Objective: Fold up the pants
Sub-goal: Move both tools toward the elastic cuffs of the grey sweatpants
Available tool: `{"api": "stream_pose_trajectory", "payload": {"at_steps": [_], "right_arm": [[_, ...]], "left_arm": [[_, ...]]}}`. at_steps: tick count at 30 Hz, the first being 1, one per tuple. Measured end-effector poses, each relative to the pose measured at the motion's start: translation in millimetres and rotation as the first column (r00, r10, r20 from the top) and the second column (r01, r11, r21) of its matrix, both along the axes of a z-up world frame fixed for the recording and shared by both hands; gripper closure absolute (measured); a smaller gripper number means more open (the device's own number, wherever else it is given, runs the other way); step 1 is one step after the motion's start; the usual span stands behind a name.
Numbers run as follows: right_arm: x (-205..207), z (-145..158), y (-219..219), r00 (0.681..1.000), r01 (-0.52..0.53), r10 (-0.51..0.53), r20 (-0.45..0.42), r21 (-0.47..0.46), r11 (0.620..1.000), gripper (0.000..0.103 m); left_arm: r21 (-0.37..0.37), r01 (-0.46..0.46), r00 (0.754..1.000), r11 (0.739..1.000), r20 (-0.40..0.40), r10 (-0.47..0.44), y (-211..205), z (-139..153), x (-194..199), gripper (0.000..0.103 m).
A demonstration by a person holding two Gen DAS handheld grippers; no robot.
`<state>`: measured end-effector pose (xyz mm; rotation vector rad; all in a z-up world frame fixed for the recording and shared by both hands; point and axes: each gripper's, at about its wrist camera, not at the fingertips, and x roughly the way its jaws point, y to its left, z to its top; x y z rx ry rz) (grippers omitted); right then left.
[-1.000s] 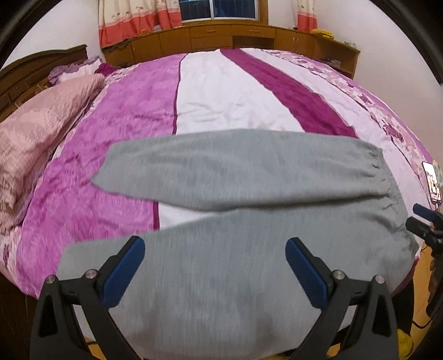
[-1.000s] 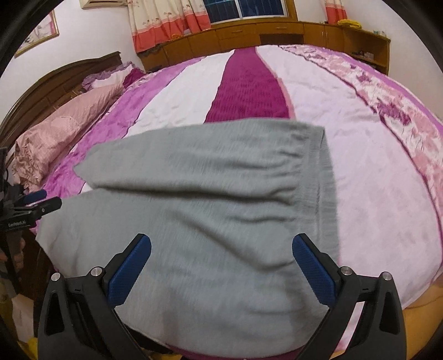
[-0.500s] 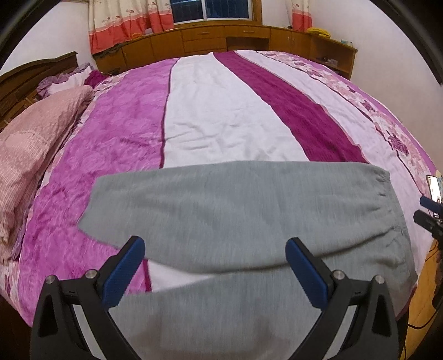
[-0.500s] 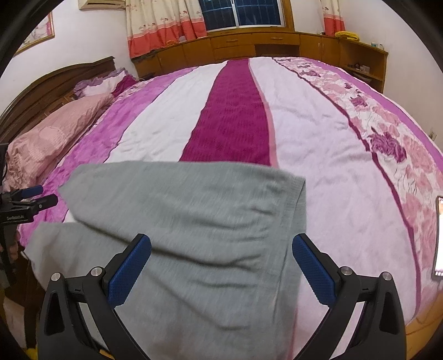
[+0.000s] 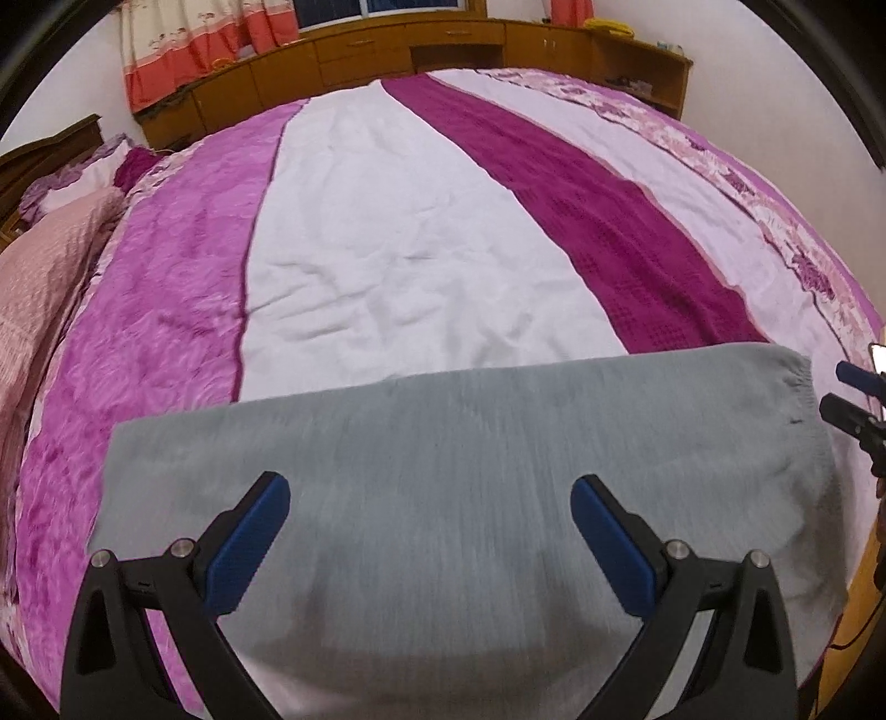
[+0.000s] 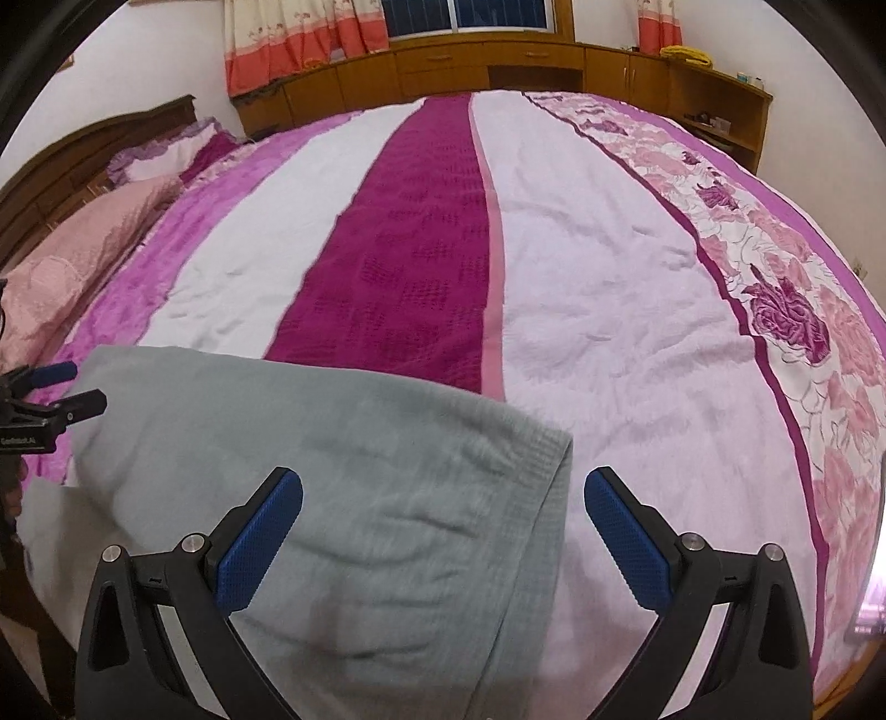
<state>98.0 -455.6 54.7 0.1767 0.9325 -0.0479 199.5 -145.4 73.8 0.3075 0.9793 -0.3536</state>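
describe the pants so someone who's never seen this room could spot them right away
A large bed fills the room, its cover striped in pink, white and magenta. At its near edge, just ahead of both open grippers, lie the pants: a plain grey knit garment with a gathered waistband on the right, the only unpatterned grey thing on the bed.

Lit evenly and warmly from overhead indoors; dark outside the window [image 6: 470, 14] at 12 o'clock. Soft shadow only under the gripper fingers [image 5: 249, 540] at 6 o'clock. No glare on the bedspread [image 5: 398, 232]. Motion-smeared vertically across the grey pants [image 5: 443, 459] in the left view, sharper in the right view [image 6: 354, 443]. Strongly barrel-bent toward every edge, black vignette in the corners.
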Motion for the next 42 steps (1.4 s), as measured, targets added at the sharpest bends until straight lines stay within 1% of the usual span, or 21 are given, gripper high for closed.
{"api": "stream_pose_trajectory", "payload": {"at_steps": [6,13,18,22,25,27,29,37,42], "right_arm": [[20.7,-19.1,-8.2,0.999,0.004,-0.004,-0.034,0.008,1.0,0.004],[37.2,-43.2,-12.4,0.997,0.003,-0.003,-0.075,-0.001,1.0,0.004],[41.3,-53.1,-7.7,0.997,-0.002,-0.001,-0.071,-0.043,0.999,0.004],[44.1,-58.2,-5.0,0.998,-0.009,0.005,-0.06,-0.065,0.998,0.003],[42.3,-60.8,-5.7,1.0,-0.009,0.007,-0.03,-0.065,0.998,0.003],[40.7,-62.0,-5.4,1.0,-0.005,0.005,-0.011,-0.066,0.998,0.003],[40.8,-62.3,-5.4,1.0,-0.004,0.004,-0.005,-0.068,0.998,0.003],[40.7,-64.9,-5.3,1.0,-0.001,0.002,0.012,-0.065,0.998,0.003],[41.4,-65.0,-3.9,1.0,0.001,0.0,0.014,-0.073,0.997,0.003]], "left_arm": [[0.005,0.025,1.0,1.0,-0.016,-0.025,-13.7,-21.5,23.9,0.0],[0.042,0.023,0.999,0.999,-0.033,-0.021,-23.0,-52.1,46.6,0.0],[0.012,0.026,0.998,1.0,-0.061,-0.026,-20.3,-71.8,54.7,0.0],[-0.026,0.035,0.997,0.999,-0.065,-0.037,-15.7,-79.6,57.4,0.0],[-0.057,0.029,0.999,0.998,-0.035,-0.031,-12.1,-83.8,54.1,0.0],[-0.06,0.032,0.999,0.998,-0.01,-0.032,-12.3,-85.0,50.8,0.0],[-0.062,0.032,0.999,0.998,0.0,-0.032,-12.9,-85.0,48.2,0.0],[-0.08,0.034,0.999,0.996,0.014,-0.033,-11.0,-85.6,46.8,0.0],[-0.089,0.034,0.999,0.995,0.008,-0.034,-10.3,-85.8,47.9,0.0]]}}
